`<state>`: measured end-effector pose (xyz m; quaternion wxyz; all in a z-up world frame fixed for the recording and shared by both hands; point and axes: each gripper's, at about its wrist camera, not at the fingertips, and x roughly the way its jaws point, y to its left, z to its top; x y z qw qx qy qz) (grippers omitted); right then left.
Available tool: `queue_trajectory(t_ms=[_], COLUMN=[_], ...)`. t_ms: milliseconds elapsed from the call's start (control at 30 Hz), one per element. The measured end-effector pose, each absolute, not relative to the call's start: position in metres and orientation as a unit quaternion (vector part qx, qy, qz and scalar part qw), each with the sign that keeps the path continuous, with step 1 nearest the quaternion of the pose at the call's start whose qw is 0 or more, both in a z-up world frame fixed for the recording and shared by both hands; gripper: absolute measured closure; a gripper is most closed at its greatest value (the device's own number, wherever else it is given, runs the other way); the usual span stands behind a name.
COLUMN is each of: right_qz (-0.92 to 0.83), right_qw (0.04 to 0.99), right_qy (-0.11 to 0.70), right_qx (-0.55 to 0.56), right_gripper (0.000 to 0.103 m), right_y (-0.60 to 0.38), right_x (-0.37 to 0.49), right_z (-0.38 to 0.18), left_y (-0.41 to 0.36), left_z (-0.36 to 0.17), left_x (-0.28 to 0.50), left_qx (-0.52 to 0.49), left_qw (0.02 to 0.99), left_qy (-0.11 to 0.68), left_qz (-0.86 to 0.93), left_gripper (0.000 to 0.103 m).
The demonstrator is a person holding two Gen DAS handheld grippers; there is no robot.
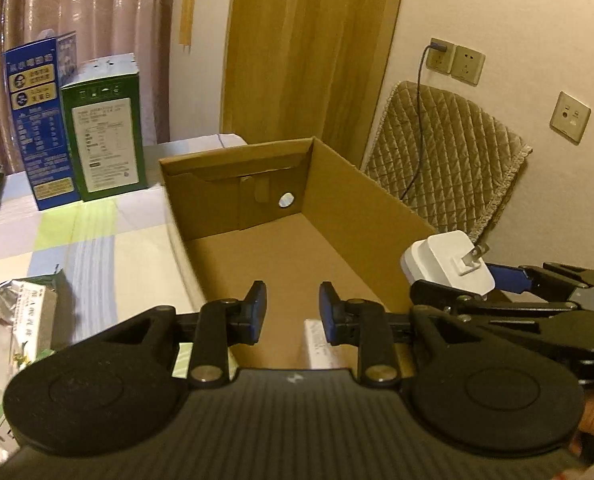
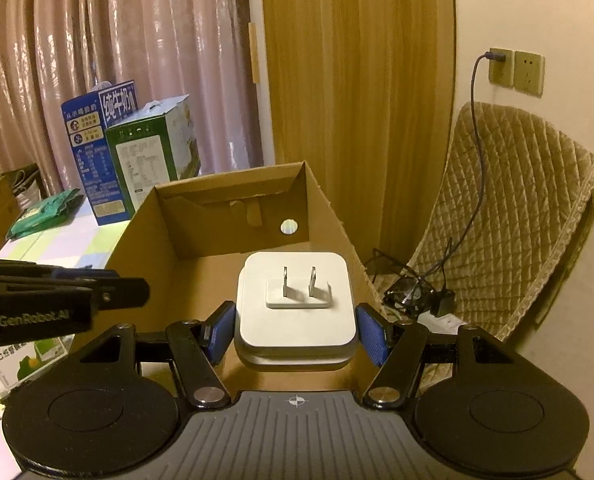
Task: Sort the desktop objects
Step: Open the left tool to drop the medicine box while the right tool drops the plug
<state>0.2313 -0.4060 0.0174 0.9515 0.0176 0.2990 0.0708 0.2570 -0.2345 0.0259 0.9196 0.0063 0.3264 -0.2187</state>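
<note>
My right gripper (image 2: pixel 295 330) is shut on a white plug adapter (image 2: pixel 296 308), prongs facing up, held over the near right part of an open cardboard box (image 2: pixel 233 216). The adapter (image 1: pixel 449 264) and right gripper also show in the left wrist view at the box's right wall. My left gripper (image 1: pixel 292 310) is open and empty over the near end of the box (image 1: pixel 377 196). A white flat item (image 1: pixel 323 350) lies in the box just beneath the left fingers.
A blue carton (image 1: pixel 37 124) and a green carton (image 1: pixel 105 128) stand at the back left of the checked tablecloth (image 1: pixel 97 248). A foil-lined green packet (image 1: pixel 21 312) lies left of the box. A quilted chair (image 2: pixel 509 216) with cables stands right of the table.
</note>
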Motion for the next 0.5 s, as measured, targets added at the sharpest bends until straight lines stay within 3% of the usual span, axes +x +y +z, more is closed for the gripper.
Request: queue_trajectory(t_ms=[267, 367, 500], right_qz=[0.090, 0.084, 0.084], right_qw=[0.947, 0.952, 0.955], right_qy=[0.307, 0.294, 0.285], right_qx=[0.024, 0.024, 0.017], right_gripper=[0.041, 0.018, 0.015], right_y=[-0.397, -0.394, -0.392], right_x=[0.232, 0.229, 0.224], right_z=[0.016, 0.019, 0.027], left_y=[-0.219, -0.215, -0.208], left_z=[0.032, 0.033, 0.035], left_x=[0.246, 0.242, 0.235], left_qx=[0.008, 0.009, 0.014], left_qw=[0.924, 0.925, 0.926], left_qy=[0.321, 0.320, 0.320], left_qz=[-0.208, -0.206, -0.199], left_gripper=[0.075, 0.070, 0.061])
